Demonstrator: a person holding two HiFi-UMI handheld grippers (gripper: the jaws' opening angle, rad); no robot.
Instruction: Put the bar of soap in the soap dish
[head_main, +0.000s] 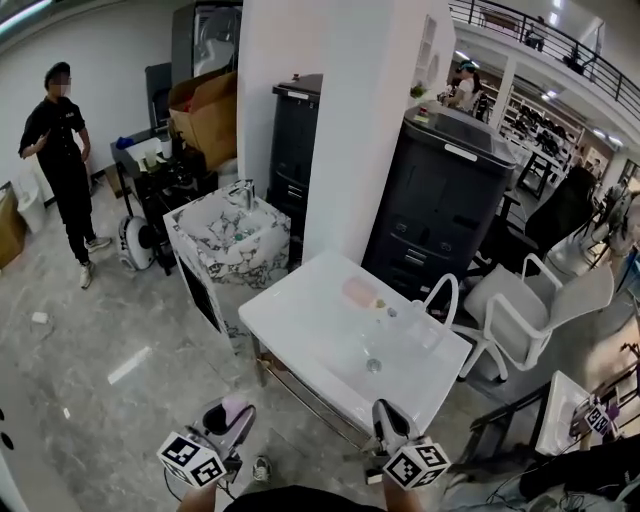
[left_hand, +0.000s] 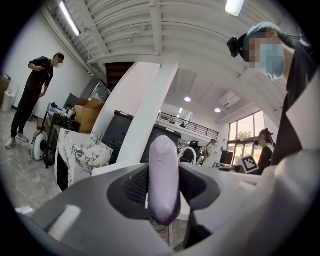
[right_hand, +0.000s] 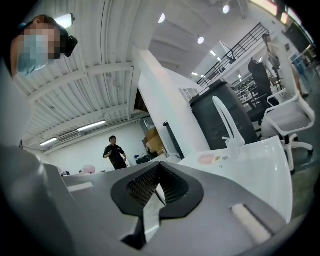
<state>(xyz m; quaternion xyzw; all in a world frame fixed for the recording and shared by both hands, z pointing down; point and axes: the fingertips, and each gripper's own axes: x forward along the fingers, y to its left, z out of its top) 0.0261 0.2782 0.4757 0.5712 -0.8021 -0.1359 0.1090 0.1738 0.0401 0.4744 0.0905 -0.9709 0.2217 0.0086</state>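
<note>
A lilac bar of soap (left_hand: 164, 180) stands on edge between the jaws of my left gripper (left_hand: 163, 150), which is shut on it. In the head view that left gripper (head_main: 232, 412) hovers low at the left, short of the white sink (head_main: 300, 330), with the soap (head_main: 236, 406) showing at its tip. The pink soap dish (head_main: 360, 292) rests on the sink's far rim, near the arched white faucet (head_main: 441, 296). My right gripper (head_main: 386, 412) hangs by the sink's near edge, jaws together and empty. The right gripper view shows the right gripper (right_hand: 159, 172), the dish (right_hand: 206, 159) and the faucet (right_hand: 227, 125) ahead.
A marbled basin cabinet (head_main: 228, 232) stands left of the sink, with a white pillar (head_main: 340, 120) and black cabinets (head_main: 440, 190) behind. To the right is a white chair (head_main: 540, 300). A person in black (head_main: 62, 150) stands far left on the grey floor.
</note>
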